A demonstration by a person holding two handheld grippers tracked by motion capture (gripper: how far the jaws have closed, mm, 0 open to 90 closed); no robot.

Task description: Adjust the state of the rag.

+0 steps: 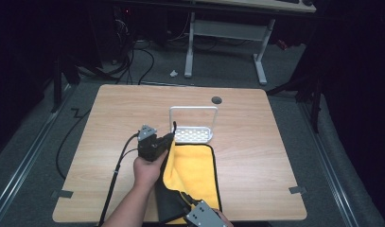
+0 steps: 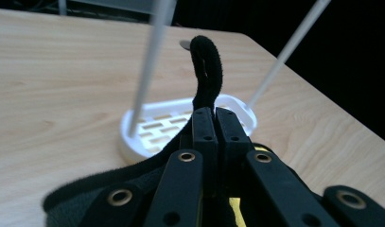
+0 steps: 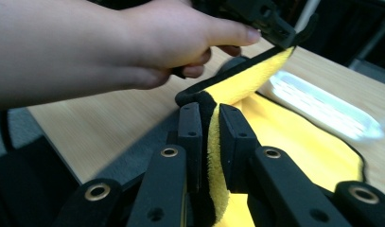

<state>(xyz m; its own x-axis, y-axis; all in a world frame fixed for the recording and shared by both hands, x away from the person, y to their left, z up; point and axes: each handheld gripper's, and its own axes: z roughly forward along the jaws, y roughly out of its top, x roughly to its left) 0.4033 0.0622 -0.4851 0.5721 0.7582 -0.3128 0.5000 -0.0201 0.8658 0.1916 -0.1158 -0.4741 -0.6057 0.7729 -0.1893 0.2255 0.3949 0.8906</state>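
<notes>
The bench [image 1: 256, 156] has a pale wood-grain top, smooth and matt, with a small dark round plug at 12 o'clock near its far edge. The cloth [image 1: 195, 175] is a soft, fluffy towel fabric, bright yellow on one face and dark grey on the other, with a fuzzy black trim along its edge, and the white rack [image 1: 195, 135] just at 12 o'clock from it looks like smooth plastic with a slotted base and a thin white wire-like hoop. The left tongs [image 2: 214, 118] and the right tongs [image 3: 210, 123] are of matt black plastic with brass-coloured rivets, and the right one carries a grey plate that looks like dull metal.
</notes>
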